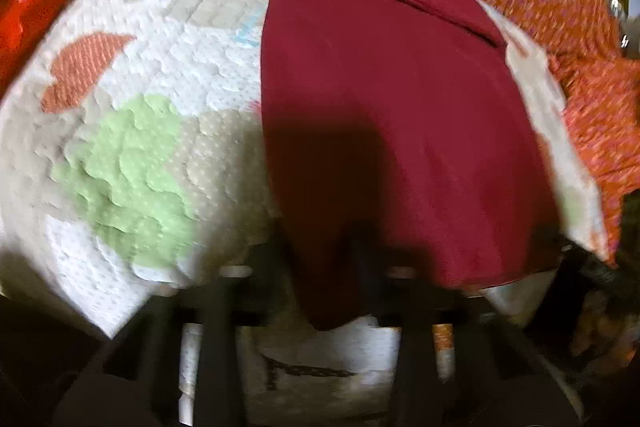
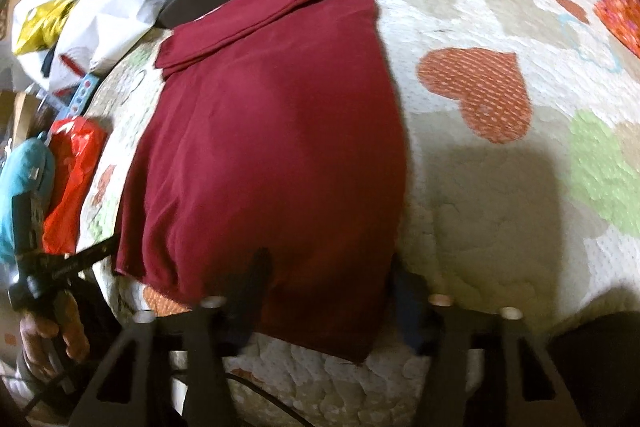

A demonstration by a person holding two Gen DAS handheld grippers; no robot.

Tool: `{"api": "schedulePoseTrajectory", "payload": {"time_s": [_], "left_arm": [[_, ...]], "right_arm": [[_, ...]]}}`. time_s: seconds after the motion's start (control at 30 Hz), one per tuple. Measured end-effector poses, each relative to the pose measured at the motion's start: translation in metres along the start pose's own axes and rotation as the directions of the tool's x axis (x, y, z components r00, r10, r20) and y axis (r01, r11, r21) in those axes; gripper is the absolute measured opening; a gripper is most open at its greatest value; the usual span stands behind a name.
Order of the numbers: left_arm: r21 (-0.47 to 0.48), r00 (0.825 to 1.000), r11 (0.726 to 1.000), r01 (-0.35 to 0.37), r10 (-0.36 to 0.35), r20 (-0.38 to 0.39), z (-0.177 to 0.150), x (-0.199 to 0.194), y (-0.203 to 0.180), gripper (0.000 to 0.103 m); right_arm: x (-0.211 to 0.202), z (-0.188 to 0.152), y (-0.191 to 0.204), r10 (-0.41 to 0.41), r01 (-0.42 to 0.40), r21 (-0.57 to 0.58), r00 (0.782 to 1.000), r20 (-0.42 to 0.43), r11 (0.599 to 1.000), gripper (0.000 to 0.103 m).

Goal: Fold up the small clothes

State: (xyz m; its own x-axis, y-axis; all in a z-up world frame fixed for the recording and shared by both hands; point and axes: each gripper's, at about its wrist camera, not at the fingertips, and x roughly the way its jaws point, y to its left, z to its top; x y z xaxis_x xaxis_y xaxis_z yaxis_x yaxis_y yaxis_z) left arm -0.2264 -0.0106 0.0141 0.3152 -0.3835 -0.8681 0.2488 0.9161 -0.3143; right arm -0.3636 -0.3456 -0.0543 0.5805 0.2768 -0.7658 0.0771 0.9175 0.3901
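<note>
Where quilt (image 2: 480, 7) shows at 3 o'clock, maroon garment (image 2: 272, 147) lies folded; right gripper (image 2: 324, 291) jaws spread, straddling hem at 6 o'clock; left gripper (image 1: 320, 279) grip indiscernible

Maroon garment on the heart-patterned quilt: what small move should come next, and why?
Probably close both sets of fingers on the near hem of the maroon cloth garment. It lies flat on the heart-patterned quilt, and the left gripper and right gripper look open, straddling that hem.

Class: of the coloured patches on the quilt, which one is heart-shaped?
The orange dotted patch beside the maroon garment; the light green patch has lumpy, cloud-like edges.
</note>
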Motion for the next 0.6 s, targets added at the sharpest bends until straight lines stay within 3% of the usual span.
{"api": "schedulePoseTrajectory", "payload": {"time_s": [0.03, 0.07, 0.13, 0.23, 0.4, 0.5, 0.6], "left_arm": [[-0.002, 1.0, 1.0, 0.005, -0.005, -0.001, 0.0, 0.0, 0.0, 0.019], [0.005, 1.0, 1.0, 0.008, -0.008, -0.002, 0.001, 0.0, 0.0, 0.014], [-0.012, 0.999, 0.999, 0.046, -0.046, -0.009, 0.004, -0.002, 0.003, 0.008], [-0.073, 0.992, 0.99, 0.122, -0.123, -0.008, 0.013, -0.01, 0.013, 0.007], [-0.136, 0.978, 0.969, 0.206, -0.204, 0.029, 0.037, -0.029, 0.025, 0.007], [-0.137, 0.973, 0.964, 0.227, -0.221, 0.061, 0.058, -0.042, 0.026, 0.007], [-0.12, 0.971, 0.966, 0.23, -0.219, 0.093, 0.084, -0.051, 0.022, 0.007]], "right_arm": [[0.001, 0.0, 0.001, 0.017, -0.017, -0.01, 1.0, -0.001, 1.0, 0.029], [0.002, 0.001, 0.002, 0.06, -0.06, -0.011, 0.998, -0.006, 0.998, 0.011], [0.001, 0.003, 0.004, 0.128, -0.128, -0.01, 0.992, 0.001, 0.992, 0.011], [-0.013, 0.01, 0.009, 0.204, -0.202, -0.043, 0.978, 0.053, 0.979, 0.011], [-0.038, 0.045, 0.009, 0.327, -0.324, -0.046, 0.932, 0.154, 0.945, 0.011], [-0.044, 0.07, 0.016, 0.356, -0.35, -0.064, 0.912, 0.204, 0.935, 0.011], [-0.043, 0.106, 0.029, 0.341, -0.324, -0.108, 0.909, 0.239, 0.94, 0.011]]}}
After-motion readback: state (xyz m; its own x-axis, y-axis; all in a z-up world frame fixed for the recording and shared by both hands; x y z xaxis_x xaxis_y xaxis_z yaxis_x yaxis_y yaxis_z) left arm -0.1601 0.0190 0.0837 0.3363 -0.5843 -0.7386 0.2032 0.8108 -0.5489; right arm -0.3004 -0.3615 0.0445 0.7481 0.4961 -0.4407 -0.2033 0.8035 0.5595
